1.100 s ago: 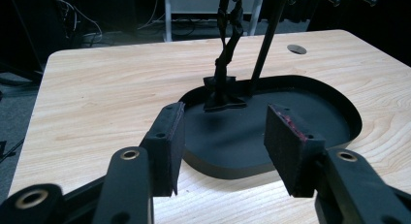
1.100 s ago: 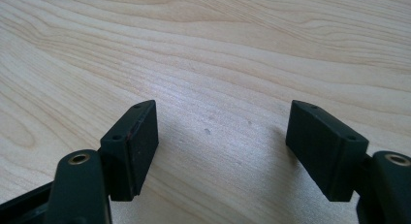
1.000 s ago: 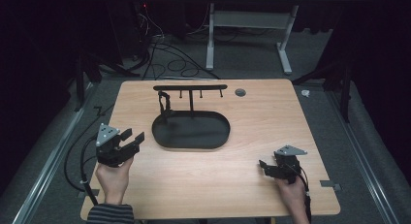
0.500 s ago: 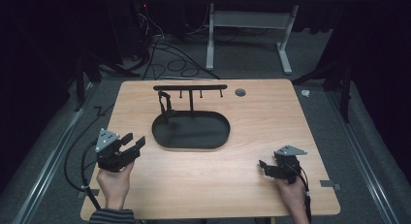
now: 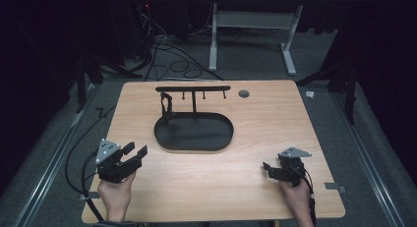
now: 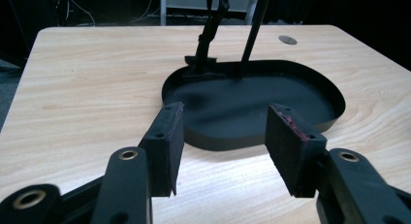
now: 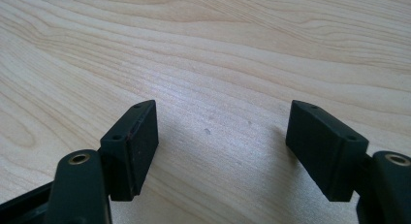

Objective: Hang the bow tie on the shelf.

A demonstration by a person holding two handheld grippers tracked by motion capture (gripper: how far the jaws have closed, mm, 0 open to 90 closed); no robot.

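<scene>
Jaws of both grippers are seen spread, with nothing held between them. Left gripper (image 5: 129, 156) is held low over the near left part of the wooden counter (image 5: 265, 119) by the left hand (image 5: 114, 197); in the left gripper view (image 6: 220, 136) its jaws are pointed at the black oval tray (image 6: 252, 105), which lies just beyond the tips — apart, not touching. Right gripper (image 5: 273, 170) is held by the right hand (image 5: 297, 200) at the near right part of the counter, well apart from the tray (image 5: 194, 133); in the right gripper view (image 7: 220, 141) bare wood grain is framed between its jaws. A black hook rack (image 5: 193, 89) is stood upright at the tray's far edge — one dark item (image 5: 167, 105), not identifiable, is hung from its left end. A small round grommet (image 5: 243, 94) is set in the counter near the far edge.
</scene>
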